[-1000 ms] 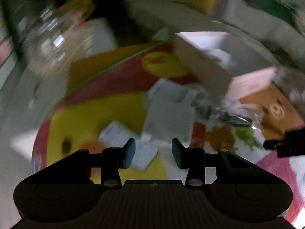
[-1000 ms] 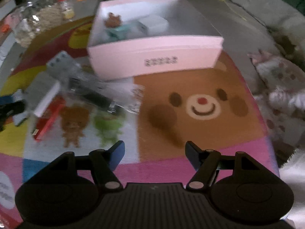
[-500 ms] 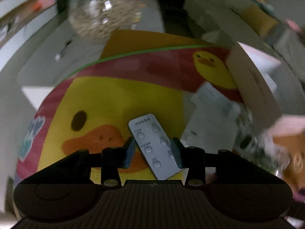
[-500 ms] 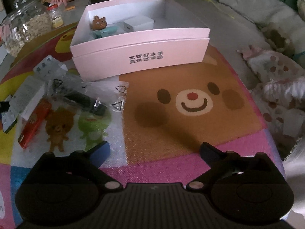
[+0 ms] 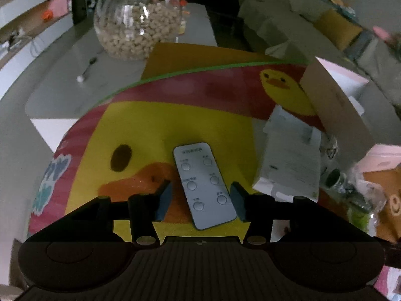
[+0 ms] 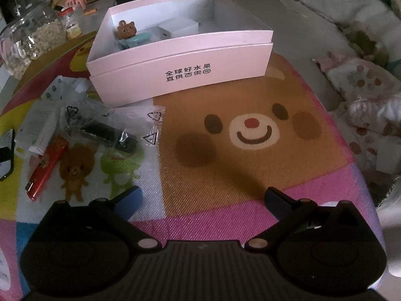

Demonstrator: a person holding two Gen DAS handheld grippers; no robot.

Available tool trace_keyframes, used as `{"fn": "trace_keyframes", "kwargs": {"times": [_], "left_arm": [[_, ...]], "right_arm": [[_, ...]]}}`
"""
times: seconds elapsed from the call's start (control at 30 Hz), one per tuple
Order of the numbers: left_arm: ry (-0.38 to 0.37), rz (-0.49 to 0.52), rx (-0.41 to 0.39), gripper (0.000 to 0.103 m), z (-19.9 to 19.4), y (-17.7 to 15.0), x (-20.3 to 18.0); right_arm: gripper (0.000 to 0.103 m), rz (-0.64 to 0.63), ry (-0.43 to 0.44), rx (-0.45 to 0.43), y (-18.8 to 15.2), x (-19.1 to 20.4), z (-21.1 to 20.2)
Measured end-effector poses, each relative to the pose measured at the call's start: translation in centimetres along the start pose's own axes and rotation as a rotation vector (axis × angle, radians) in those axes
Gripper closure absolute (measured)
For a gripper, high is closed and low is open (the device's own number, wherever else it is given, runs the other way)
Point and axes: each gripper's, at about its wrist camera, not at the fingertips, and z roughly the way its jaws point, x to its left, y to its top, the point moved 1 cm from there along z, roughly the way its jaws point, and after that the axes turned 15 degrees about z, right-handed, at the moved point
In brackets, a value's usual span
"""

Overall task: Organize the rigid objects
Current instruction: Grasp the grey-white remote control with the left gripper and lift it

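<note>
While a cartoon play mat [image 5: 140,130] covers the table, my pink box [image 6: 180,75] sits open; the grey six-button remote [image 5: 204,185] lies flat between my left gripper [image 5: 200,200] fingers, spread, untouching. Right gripper [image 6: 201,199] gapes empty.

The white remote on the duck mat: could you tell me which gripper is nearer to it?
Left. The left gripper is open with the white remote lying between its fingers. The right gripper hovers open over the bear mat, facing the pink box.
</note>
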Motion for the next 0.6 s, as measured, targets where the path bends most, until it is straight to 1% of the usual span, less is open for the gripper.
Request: {"fn": "trace_keyframes", "kwargs": {"times": [0.13, 0.2, 0.3, 0.37, 0.43, 0.5, 0.57, 0.6], "left_arm": [[0.046, 0.043, 0.019, 0.046, 1.0, 0.8, -1.1], [0.067, 0.063, 0.026, 0.043, 1.3, 1.3, -1.7], [0.076, 0.06, 0.039, 0.043, 1.3, 1.5, -1.9], [0.053, 0.092, 0.036, 0.044, 1.0, 1.2, -1.8], [0.022, 0.118, 0.04, 0.048, 0.7, 0.8, -1.6], [-0.004, 0.136, 0.051, 0.057, 0.3, 0.5, -1.3], [-0.032, 0.139, 0.056, 0.06, -0.1, 0.1, -1.0], [-0.047, 0.135, 0.053, 0.06, -0.3, 0.0, -0.8]], "right_arm": [[0.0, 0.006, -0.006, -0.006, -0.1, 0.1, 0.0], [0.0, 0.011, -0.012, 0.006, 0.1, 0.2, 0.0], [0.0, -0.001, -0.007, 0.034, 0.6, 0.2, 0.2], [0.0, -0.013, -0.006, 0.064, 1.1, 0.3, 0.3], [0.0, -0.029, -0.009, 0.086, 1.4, 0.5, 0.4], [0.0, -0.08, -0.01, 0.08, 1.4, 1.0, 0.2], [0.01, -0.162, 0.006, 0.061, 1.1, 2.0, -0.5], [0.012, -0.205, 0.023, 0.056, 0.8, 2.6, -0.8]]}}
